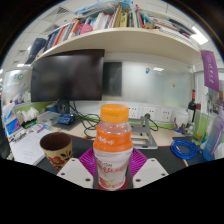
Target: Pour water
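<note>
Bottle (pixel 112 150) front and centre, low in the frame, upright, orange cap on top, orange drink inside, label across its lower half. The gripper (pixel 112 178) has it: both fingers sit tight against the bottle's sides at the bottom of the frame, with a pink pad (pixel 88 160) showing at the left flank and pressed to the label, so the jaws are clamped on the bottle. The view looks level across the desk (pixel 30 148), fingers pointing straight ahead, no tilt to speak of. Lower left, close beside the bottle but apart from it, stands a cup (pixel 57 150), dark red with a pattern, mouth open upward. Room to move is tight: a monitor (pixel 67 77) fills the left-centre behind the cup, a shelf (pixel 110 40) loaded with books runs across the top of the frame, and clutter lines the desk behind. Lower right lies a blue cable coil (pixel 184 149), near the right finger. White desk edge shows at lower left, in front of the cup.
</note>
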A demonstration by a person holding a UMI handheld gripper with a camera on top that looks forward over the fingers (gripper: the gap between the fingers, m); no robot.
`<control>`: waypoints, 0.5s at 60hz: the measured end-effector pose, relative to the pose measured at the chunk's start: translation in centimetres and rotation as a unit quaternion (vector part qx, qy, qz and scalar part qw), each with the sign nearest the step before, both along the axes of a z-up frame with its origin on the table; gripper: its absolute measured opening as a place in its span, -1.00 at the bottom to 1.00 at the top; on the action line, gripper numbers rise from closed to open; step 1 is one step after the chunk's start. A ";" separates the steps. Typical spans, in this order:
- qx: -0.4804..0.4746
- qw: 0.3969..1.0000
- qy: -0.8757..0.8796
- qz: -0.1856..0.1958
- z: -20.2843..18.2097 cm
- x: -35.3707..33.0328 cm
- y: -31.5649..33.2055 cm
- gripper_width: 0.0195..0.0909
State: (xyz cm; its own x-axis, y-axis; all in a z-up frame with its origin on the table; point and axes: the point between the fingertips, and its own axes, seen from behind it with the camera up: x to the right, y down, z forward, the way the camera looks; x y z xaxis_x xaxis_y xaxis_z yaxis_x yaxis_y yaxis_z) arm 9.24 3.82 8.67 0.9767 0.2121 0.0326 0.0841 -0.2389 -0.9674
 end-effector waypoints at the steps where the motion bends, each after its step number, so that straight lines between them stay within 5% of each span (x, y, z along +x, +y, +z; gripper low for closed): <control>1: 0.000 1.000 0.002 -0.001 0.0 0.0 0.0 -0.44; 6: -0.003 1.000 0.002 0.000 0.0 -0.1 0.3 -0.39; 14: -0.023 1.000 -0.007 -0.003 -0.2 -0.1 0.2 0.03; 22: -0.059 0.998 -0.006 -0.023 -0.4 0.5 -1.9 0.81; 30: -0.086 0.994 -0.033 -0.059 0.7 1.6 -6.2 0.84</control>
